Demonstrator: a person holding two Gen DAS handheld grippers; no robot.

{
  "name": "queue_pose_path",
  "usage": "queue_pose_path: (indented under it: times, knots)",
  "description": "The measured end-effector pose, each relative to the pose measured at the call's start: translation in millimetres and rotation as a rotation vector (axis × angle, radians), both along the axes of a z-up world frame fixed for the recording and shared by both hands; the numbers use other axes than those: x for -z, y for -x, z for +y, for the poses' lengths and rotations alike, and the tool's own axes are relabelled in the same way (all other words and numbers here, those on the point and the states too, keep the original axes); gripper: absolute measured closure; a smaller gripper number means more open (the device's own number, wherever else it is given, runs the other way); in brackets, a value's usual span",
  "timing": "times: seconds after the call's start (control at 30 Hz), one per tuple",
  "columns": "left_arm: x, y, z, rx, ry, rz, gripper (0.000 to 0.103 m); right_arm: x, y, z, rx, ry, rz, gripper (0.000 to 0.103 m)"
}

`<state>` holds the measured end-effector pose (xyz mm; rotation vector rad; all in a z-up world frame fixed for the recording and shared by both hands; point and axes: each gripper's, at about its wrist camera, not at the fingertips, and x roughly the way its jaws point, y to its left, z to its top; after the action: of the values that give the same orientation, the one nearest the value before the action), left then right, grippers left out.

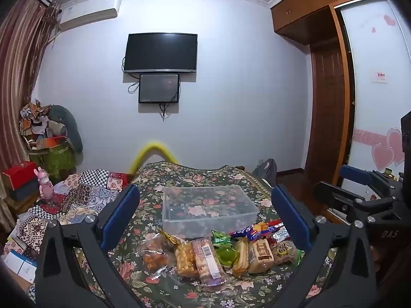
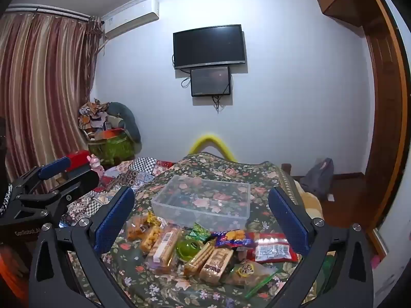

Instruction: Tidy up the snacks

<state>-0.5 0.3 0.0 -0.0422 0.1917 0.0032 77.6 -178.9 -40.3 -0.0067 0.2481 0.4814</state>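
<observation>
A dark television (image 1: 161, 52) hangs on the pale wall above a smaller screen (image 1: 158, 88), with striped curtains (image 2: 43, 82) at the left and a wooden wardrobe (image 1: 326, 82) at the right. A floral cloth (image 1: 205, 174) covers the bed, a patchwork quilt (image 1: 84, 192) lying beside it. On the cloth sits a clear plastic bin (image 1: 209, 209), its floor bare. Just in front of the bin lies the heap of snacks (image 1: 218, 252): wrapped biscuits, puffed pieces in clear bags, a red packet (image 2: 273, 250) and a green jelly cup (image 2: 188, 247), touching and overlapping. The left gripper (image 1: 205, 218) and the right gripper (image 2: 201, 220) both hover with jaws spread wide and nothing between them, the heap lying in front of both.
</observation>
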Motion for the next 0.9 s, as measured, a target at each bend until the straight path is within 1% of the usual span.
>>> queue_pose_path:
  times: [0.1,0.27,0.5,0.53,0.9]
  knots:
    - [0,3,2,-0.003,0.009,-0.001,0.0,0,0,0,-0.001,0.002,0.0,0.0]
    - [0,-1,2,0.012,-0.001,0.015,0.0,0,0,-1,0.002,0.002,-0.001,0.0]
    - [6,-6,0,0.0,-0.006,0.023,0.0,7,0,-4,0.003,-0.003,-0.001,0.0]
    - [6,-6,-1,-0.002,-0.006,0.023,0.0,0,0,-4,0.005,0.0,-0.001,0.0]
    - [10,-8,-1,-0.001,-0.006,0.026,0.0,-2,0,-4,0.008,0.002,-0.006,0.0]
